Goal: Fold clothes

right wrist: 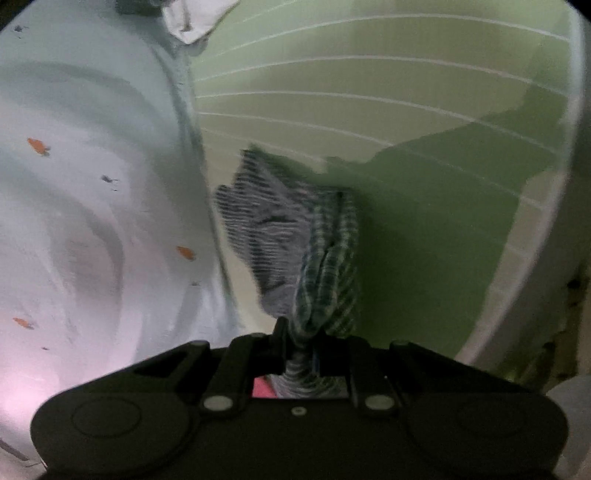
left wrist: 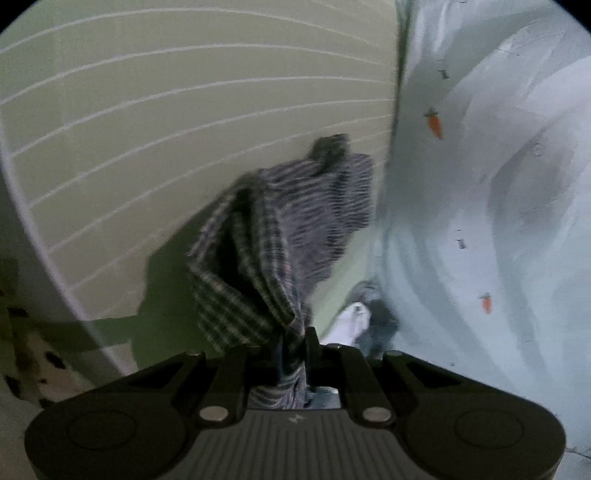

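Left wrist view. The left tool [left wrist: 291,343] occupies the lower centre of the frame, its jaws drawn narrow and pinching a fold of the striped garment [left wrist: 280,236]. The garment, dark blue-grey with pale stripes and checks, hangs bunched from the jaws toward the middle of the frame, its far end crumpled into a dark knot. Behind it, filling the upper left, lies a pale green surface with thin white lines [left wrist: 166,110]; the garment's shadow falls on it at lower left. The right side of the frame is taken by a pale blue sheet printed with small orange carrots [left wrist: 498,184], lying in soft folds. A small white cloth [left wrist: 349,325] shows just right of the jaws, at the foot of that sheet.

Right wrist view. The right tool [right wrist: 301,341] sits at the lower centre, jaws likewise narrow and clamped on another part of the same striped garment [right wrist: 295,251], which gathers into a twisted rope at the jaws and spreads toward the centre left. The carrot-print sheet [right wrist: 92,184] fills the left half; the lined green surface [right wrist: 369,92] fills the upper right, partly in shadow. A white cloth corner [right wrist: 192,22] shows at the top edge. Both views are blurred.
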{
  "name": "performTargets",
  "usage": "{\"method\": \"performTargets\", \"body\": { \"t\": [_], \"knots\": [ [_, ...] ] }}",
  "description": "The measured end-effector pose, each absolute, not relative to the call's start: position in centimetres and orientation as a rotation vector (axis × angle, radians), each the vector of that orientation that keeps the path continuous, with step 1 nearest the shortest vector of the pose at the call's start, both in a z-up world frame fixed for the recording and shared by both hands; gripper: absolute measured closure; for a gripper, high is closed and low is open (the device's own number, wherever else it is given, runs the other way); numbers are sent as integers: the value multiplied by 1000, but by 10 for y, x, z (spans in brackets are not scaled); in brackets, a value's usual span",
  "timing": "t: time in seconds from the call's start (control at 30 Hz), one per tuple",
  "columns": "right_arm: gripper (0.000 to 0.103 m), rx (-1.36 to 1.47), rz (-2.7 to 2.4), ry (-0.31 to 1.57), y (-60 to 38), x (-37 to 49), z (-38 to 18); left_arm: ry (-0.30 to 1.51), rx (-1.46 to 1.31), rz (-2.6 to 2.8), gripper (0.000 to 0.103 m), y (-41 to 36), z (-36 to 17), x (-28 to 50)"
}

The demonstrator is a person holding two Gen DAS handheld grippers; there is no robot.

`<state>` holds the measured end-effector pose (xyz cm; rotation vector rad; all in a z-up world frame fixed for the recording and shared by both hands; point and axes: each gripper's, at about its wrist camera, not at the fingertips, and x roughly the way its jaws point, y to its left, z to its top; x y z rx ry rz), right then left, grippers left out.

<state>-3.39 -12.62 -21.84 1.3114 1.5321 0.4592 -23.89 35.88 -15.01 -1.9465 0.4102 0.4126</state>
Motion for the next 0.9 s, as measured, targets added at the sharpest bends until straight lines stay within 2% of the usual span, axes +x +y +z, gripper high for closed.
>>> {"method": "performTargets", "body": {
  "t": [0.27,0.63,0.7,0.73,0.77,0.8,0.83,0.87,0.9],
  "knots": [
    [90,1375,569,1459,-86,26,-192,323,-1929,347,92,400,-123,-187],
    [90,1329,609,1434,8,149,-190,300,-1917,312,92,496,-124,-87],
    [88,1305,604,1442,34,179,-199,305,-1906,324,90,519,-132,-64],
    [83,1287,607,1450,47,193,-205,311,-1901,342,89,531,-138,-53],
    [78,1271,609,1458,60,207,-211,321,-1898,370,81,543,-144,-42],
    [64,1258,615,1464,75,222,-219,326,-1887,400,65,554,-150,-32],
    [42,1238,623,1464,87,236,-224,328,-1867,432,53,565,-155,-22],
    [33,1215,632,1463,99,249,-229,333,-1840,465,29,574,-160,-13],
    [22,1158,652,1448,107,256,-229,345,-1799,497,16,581,-163,-7]
  ]
}}
